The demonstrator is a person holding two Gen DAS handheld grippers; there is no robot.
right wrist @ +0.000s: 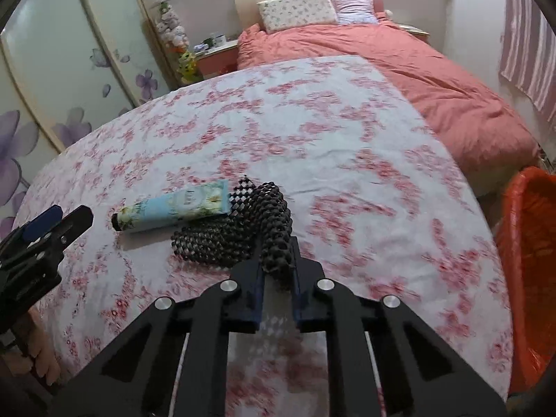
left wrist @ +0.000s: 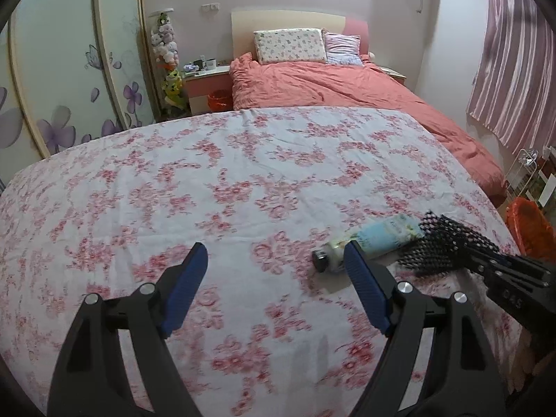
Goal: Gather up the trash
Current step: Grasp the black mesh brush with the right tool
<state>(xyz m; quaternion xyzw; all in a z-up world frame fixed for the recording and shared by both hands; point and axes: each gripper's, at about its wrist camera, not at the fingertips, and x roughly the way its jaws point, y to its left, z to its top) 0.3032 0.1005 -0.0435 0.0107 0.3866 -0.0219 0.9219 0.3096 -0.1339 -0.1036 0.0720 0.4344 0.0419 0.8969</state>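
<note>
Right gripper (right wrist: 276, 271) clamps the black mesh (right wrist: 239, 229) on the floral bed (right wrist: 347, 160).
Its jaws pinch one end of the mesh; the rest lies on the sheet. At the mesh's 10 o'clock lies a blue tube (right wrist: 173, 210), touching it. Left gripper (left wrist: 278, 288) hovers with jaws apart and empty, the tube at its 2 o'clock. An orange bin (right wrist: 528, 260) stands at 3 o'clock.

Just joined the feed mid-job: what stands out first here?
The right gripper, jaws shut on a black foam mesh sleeve, on the pink floral bedsheet. Touching it lies a light-blue cream tube; the left gripper is open beside it. An orange bin waits at right.
</note>
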